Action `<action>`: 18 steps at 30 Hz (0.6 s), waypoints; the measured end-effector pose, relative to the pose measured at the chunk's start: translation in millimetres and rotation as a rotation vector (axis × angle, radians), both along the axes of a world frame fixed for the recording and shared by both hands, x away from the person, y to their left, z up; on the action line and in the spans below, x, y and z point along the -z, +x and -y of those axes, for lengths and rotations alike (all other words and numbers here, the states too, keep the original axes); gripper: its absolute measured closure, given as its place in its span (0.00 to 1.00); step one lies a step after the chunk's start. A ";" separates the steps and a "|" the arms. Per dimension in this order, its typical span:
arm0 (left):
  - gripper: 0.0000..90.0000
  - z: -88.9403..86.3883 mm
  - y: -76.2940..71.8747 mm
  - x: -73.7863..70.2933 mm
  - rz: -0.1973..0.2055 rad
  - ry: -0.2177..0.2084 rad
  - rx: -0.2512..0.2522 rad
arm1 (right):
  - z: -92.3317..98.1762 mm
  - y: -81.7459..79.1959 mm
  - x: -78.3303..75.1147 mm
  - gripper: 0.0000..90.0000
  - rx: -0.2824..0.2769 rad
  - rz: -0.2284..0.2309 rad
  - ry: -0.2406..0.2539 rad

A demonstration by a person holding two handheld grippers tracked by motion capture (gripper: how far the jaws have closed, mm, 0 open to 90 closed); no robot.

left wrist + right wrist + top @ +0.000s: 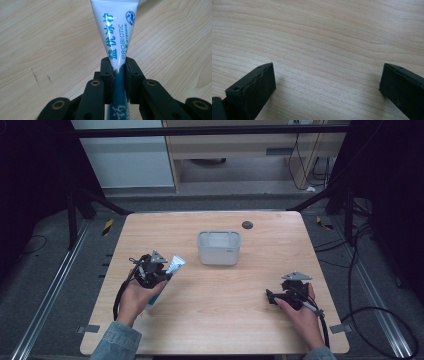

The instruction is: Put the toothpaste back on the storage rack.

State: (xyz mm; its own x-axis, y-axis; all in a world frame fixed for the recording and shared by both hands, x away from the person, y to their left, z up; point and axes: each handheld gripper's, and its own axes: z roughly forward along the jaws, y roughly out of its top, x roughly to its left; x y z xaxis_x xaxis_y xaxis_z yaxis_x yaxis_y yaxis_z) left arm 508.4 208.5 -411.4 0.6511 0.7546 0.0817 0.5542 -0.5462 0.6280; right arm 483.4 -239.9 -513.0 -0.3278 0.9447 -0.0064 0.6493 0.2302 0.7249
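The right gripper (272, 297) rests near the table's (225, 320) front edge, jaws spread wide over bare wood. The left gripper (159, 276) clamps a toothpaste tube (113, 32) across its middle — its own view shows "PROBIOTIC" printed there. Farther back, the grey bin (218, 248) stands apart, nothing visible inside.

The tube (115, 30) is white with teal lettering and a blue-spotted round emblem, turning dark teal lower down. Both tools are black: the left tool (117, 67) and the right tool (327, 82). The tabletop (225, 290) is pale wood-grain. The bin (218, 248) is light grey.
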 end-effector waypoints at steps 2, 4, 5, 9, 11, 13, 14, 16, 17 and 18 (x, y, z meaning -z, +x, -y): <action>0.87 1.1 -0.7 -3.3 0.014 -0.013 0.001 | 0.0 0.0 0.0 0.01 0.000 0.000 0.000; 0.87 5.3 -2.6 -9.4 0.038 -0.018 0.011 | 0.0 0.0 0.0 0.01 0.000 0.000 0.000; 0.87 6.9 -3.4 -11.8 0.045 -0.025 0.012 | 0.0 0.0 0.0 0.01 0.000 0.000 0.000; 0.87 14.1 -4.1 -18.8 0.066 -0.054 0.025 | 0.0 0.0 0.0 0.01 0.000 0.000 0.000; 0.87 17.5 -3.6 -20.9 0.080 -0.058 0.023 | -0.1 0.0 0.0 0.01 0.000 0.000 0.000; 0.87 20.5 -2.9 -22.4 0.089 -0.064 0.023 | 0.0 0.0 0.0 0.01 0.000 0.000 0.000; 0.87 21.7 -2.5 -23.5 0.097 -0.071 0.024 | 0.0 0.0 0.0 0.01 0.000 0.000 0.000; 0.87 23.5 -1.3 -24.8 0.097 -0.074 0.027 | 0.0 0.0 0.0 0.01 0.000 0.000 0.000; 0.87 24.9 -0.6 -25.5 0.100 -0.077 0.027 | 0.0 0.0 0.0 0.01 0.000 0.000 0.000; 0.87 24.9 -0.6 -25.5 0.100 -0.077 0.027 | 0.0 0.0 0.0 0.01 0.000 0.000 0.000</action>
State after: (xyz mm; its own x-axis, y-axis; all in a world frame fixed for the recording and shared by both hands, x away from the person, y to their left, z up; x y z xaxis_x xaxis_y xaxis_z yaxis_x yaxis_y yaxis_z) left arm 507.8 183.6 -385.9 0.6632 0.7431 0.0897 0.4725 -0.5086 0.7197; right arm 483.4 -239.9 -513.0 -0.3279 0.9447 -0.0063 0.6494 0.2302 0.7247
